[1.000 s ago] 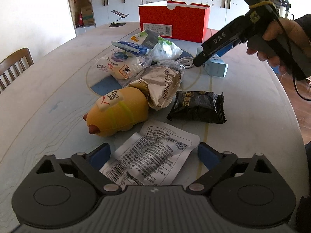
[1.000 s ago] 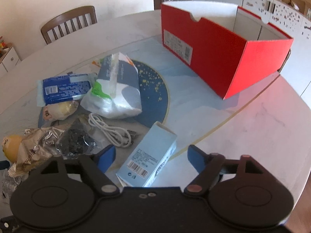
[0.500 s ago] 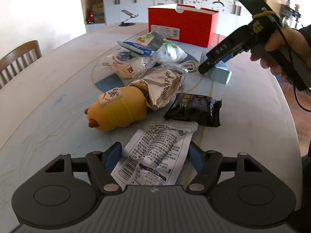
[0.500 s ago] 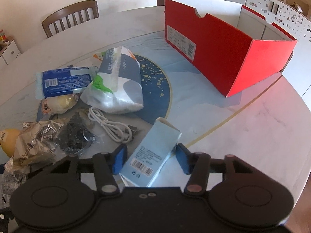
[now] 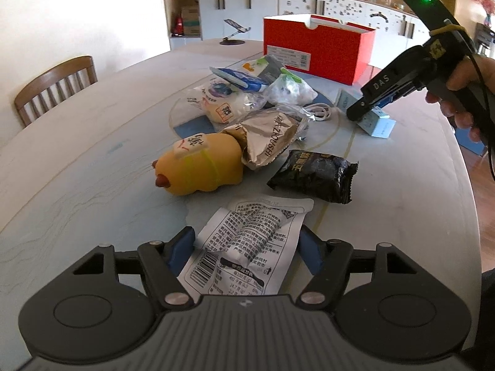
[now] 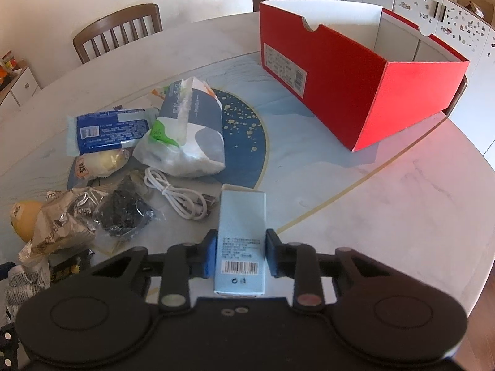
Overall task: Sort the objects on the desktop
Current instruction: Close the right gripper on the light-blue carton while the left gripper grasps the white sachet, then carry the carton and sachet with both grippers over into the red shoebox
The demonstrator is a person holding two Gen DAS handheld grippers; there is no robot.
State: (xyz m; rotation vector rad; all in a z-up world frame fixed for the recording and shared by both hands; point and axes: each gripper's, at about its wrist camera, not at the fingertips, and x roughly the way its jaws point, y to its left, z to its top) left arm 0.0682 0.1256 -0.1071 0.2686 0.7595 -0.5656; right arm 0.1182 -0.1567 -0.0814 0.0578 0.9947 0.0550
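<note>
My left gripper [image 5: 246, 249] is shut on a white printed packet [image 5: 247, 244] that lies on the table near the front edge. My right gripper [image 6: 241, 252] is shut on a light blue carton [image 6: 241, 235]; it also shows in the left wrist view [image 5: 376, 117], with the right gripper [image 5: 368, 108] on it. A pile lies between them: yellow duck toy [image 5: 201, 167], silver snack bag [image 5: 269, 142], black packet [image 5: 314, 174], white cable [image 6: 179, 196], tissue pack [image 6: 188, 133], blue packet [image 6: 108, 130].
An open red shoebox [image 6: 349, 71] stands at the far right of the round marble table [image 6: 402, 191]. A wooden chair [image 6: 117, 31] stands beyond the table. A phone stand [image 5: 233, 32] is at the far edge.
Both grippers have closed: the left on the white packet, the right on the blue carton, which now sits straight between the fingers. The left view has pulled back slightly.
</note>
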